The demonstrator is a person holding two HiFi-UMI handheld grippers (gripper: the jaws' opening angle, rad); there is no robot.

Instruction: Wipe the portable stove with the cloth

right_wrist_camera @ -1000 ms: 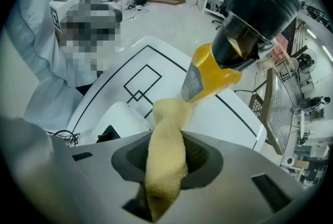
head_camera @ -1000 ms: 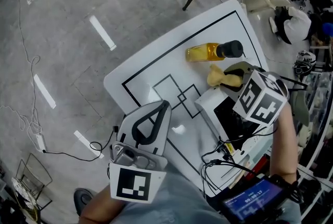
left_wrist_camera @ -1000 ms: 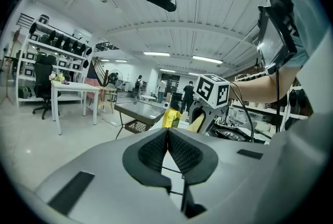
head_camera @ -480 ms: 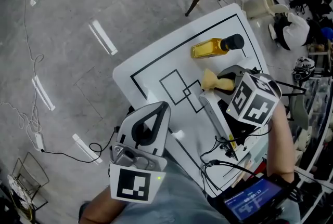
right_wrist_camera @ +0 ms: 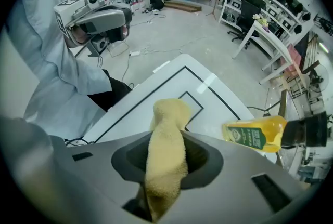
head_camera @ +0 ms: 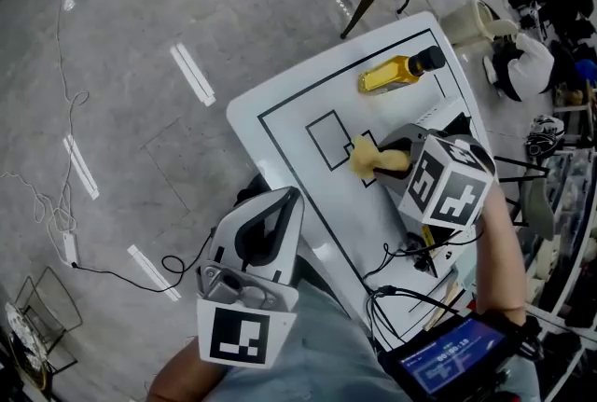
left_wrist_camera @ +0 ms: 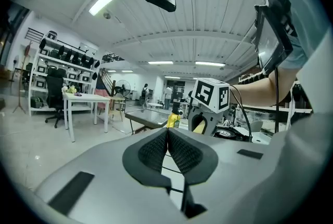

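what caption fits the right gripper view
Right gripper clamped on a yellow cloth over the white table, a bottle lying nearby

Grey left tongs (head_camera: 294, 197), black-and-white marker cube (head_camera: 446, 181); pale-blue sleeve (right_wrist_camera: 47, 77)

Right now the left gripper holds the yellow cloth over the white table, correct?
No, it is the right gripper that holds the yellow cloth over the white table, as the right gripper view shows; the left gripper is shut on nothing.

Bottle (head_camera: 396, 74) lying on white table (head_camera: 392, 116)
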